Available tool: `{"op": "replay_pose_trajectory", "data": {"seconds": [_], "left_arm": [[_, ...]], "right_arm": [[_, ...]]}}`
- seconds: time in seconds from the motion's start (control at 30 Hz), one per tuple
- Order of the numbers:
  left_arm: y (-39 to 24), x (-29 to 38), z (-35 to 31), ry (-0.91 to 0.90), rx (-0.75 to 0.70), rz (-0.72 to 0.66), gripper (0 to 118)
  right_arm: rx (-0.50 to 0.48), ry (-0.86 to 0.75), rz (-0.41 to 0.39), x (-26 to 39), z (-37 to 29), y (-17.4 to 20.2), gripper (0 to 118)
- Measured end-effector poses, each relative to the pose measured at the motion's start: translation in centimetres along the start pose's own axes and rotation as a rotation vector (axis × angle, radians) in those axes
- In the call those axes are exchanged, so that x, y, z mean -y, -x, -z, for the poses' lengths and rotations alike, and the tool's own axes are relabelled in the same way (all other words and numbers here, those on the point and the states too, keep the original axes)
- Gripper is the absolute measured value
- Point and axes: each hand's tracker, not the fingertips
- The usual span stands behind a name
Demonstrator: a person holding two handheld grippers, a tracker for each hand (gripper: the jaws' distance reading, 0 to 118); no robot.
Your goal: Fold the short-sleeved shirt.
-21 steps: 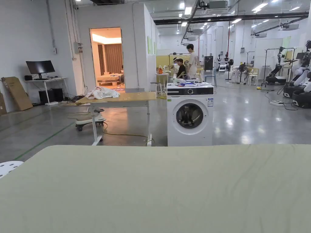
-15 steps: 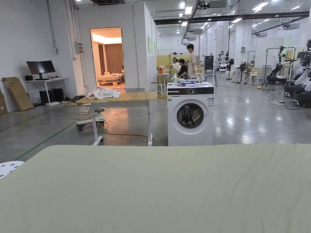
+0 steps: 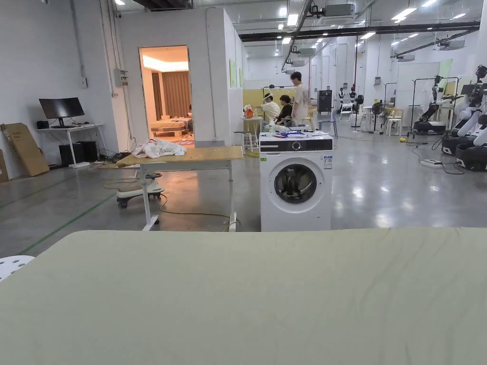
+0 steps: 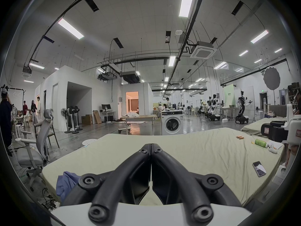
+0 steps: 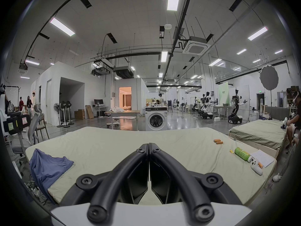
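A blue short-sleeved shirt lies crumpled at the near left corner of a pale green mattress, partly hanging over its edge. The left gripper view catches the same shirt low on the left, half hidden behind the jaws. My left gripper hovers above the mattress, shut with nothing between its black jaws. My right gripper is likewise shut and empty, to the right of the shirt. The head view takes in the bare mattress.
On the mattress's right side lie a green bottle, a white controller, papers, small orange cylinders and a phone. A washing machine stands beyond the bed. An office chair stands at left. A second bed lies to the right.
The head camera has tilted slightly, shifting the whole scene down a little. The standing person in the background moved a bit. Nothing on the mattress moved.
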Motion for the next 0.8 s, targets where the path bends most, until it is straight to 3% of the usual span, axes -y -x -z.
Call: {"op": "replay_pose_trajectory", "data": {"seconds": [0.13,0.2,0.27,0.4,0.53,0.63,0.7,0.73,0.77,0.8], "left_arm": [[0.3,-0.4,0.3,0.003,-0.010,0.023,0],[0.3,-1.4,0.5,-0.034,-0.017,0.093,0],[-0.1,-2.4,0.7,-0.048,-0.024,0.249,0],[-3.9,-1.9,1.2,-0.034,-0.030,0.825,0],[-7.4,3.6,1.4,0.019,0.134,1.308,0],[-9.0,7.7,0.6,0.048,0.256,1.525,0],[-9.3,7.7,0.3,-0.016,0.245,1.517,0],[-9.1,6.2,0.8,-0.013,0.157,1.408,0],[-8.3,4.9,1.2,0.009,0.128,1.245,0],[-6.8,2.7,1.7,0.027,0.085,0.985,0]], "right_arm": [[0.016,0.007,-0.049,-0.2,0.2,-0.1,0],[0.027,0.010,-0.150,-0.4,0.5,0.2,0],[0.023,0.003,-0.286,-0.8,0.7,0.8,0],[-0.012,-0.026,-0.739,-0.6,0.7,2.7,0],[-0.092,-0.044,-1.262,2.4,0.3,4.4,0],[-0.194,-0.053,-1.629,6.8,-0.5,5.0,0],[-0.238,-0.066,-1.772,8.4,-0.8,4.3,0],[-0.220,-0.056,-1.754,9.0,-0.9,5.0,0],[-0.171,-0.048,-1.639,7.9,-0.8,4.3,0],[-0.127,-0.004,-1.434,7.3,-0.9,1.3,0]]}}
